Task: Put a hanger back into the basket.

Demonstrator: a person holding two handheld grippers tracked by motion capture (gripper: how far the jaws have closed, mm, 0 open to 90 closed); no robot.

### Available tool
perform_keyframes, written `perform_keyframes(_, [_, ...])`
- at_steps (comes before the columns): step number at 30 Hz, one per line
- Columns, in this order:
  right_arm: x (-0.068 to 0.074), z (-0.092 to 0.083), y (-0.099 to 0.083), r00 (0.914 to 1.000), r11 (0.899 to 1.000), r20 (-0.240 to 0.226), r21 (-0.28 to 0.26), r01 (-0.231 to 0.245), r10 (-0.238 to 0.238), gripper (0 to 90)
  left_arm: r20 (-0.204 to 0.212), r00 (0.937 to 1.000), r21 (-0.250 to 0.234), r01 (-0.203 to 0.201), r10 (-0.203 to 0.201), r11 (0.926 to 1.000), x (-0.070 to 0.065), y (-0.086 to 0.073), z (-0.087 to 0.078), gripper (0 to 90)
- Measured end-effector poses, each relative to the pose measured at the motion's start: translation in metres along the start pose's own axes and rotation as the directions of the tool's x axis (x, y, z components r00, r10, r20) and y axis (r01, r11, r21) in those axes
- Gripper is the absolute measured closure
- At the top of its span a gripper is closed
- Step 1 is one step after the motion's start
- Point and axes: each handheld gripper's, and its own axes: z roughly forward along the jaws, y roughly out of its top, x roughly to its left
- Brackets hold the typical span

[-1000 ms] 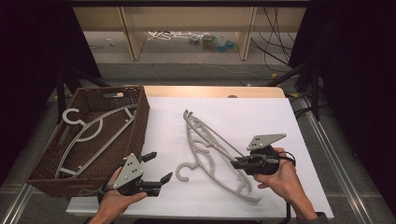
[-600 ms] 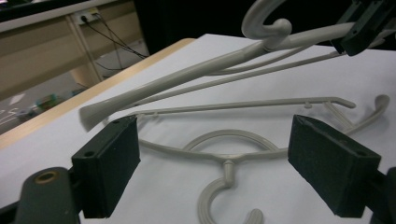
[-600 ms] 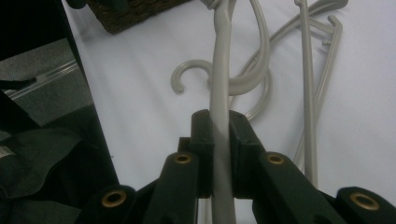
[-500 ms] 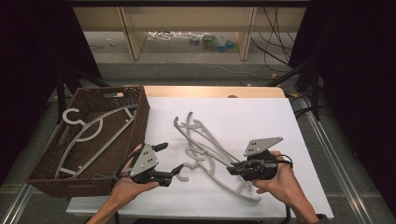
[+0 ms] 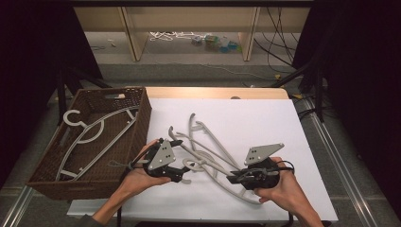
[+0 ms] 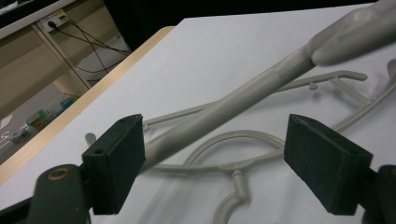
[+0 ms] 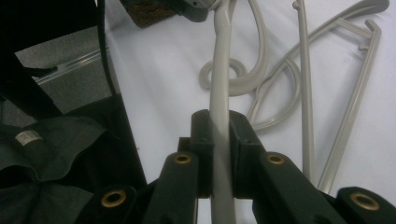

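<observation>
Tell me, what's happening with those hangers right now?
Right gripper clamped on grey hanger's arm. Left gripper open, jaws just closing around that arm. Second hanger tangled underneath.

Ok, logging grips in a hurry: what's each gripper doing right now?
Left gripper: open, jaws just closing a little around the grey hanger, pads not pressing it.
Right gripper: shut on the grey hanger.

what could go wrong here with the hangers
1. The right gripper pinches one hanger by a thin arm; it may twist or slip when lifted.
2. That hanger crosses the other hangers on the table, so lifting may drag them along.
3. The left gripper stands open around the hanger's arm, so that end is unsupported.
</observation>
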Motion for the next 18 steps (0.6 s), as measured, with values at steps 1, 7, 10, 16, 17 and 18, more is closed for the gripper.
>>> perform_keyframes(1, [0.001,0.0,0.0,1.0,1.0,0.003,0.0,0.001,-0.001,83.0,0.009,0.9997,0.005,-0.021,0.021,0.9998,0.0,0.001,0.001,21.7])
perform_keyframes(7, [0.004,-0.001,0.001,0.9998,1.0,-0.014,0.003,0.017,-0.017,82.9,0.04,0.9985,0.02,-0.038,0.037,0.9991,-0.001,0.002,0.008,22.7])
perform_keyframes(10, [0.006,0.0,0.001,0.9993,1.0,-0.032,0.005,0.022,-0.022,82.9,0.055,0.9973,0.021,-0.051,0.05,0.9985,0.0,0.001,0.012,24.2])
perform_keyframes(16, [0.007,0.001,0.002,0.9985,0.999,-0.04,0.005,0.038,-0.038,82.9,0.103,0.9886,0.016,-0.112,0.11,0.9936,0.0,0.0,0.018,46.1])
perform_keyframes(17, [0.007,0.001,0.002,0.9984,0.999,-0.042,0.006,0.039,-0.039,82.9,0.112,0.9855,0.023,-0.131,0.127,0.9911,0.0,0.0,0.017,50.0])
perform_keyframes(18, [0.007,0.001,0.002,0.9982,0.999,-0.042,0.014,0.043,-0.043,82.9,0.114,0.9818,0.036,-0.157,0.152,0.987,0.0,0.0,0.017,53.7])
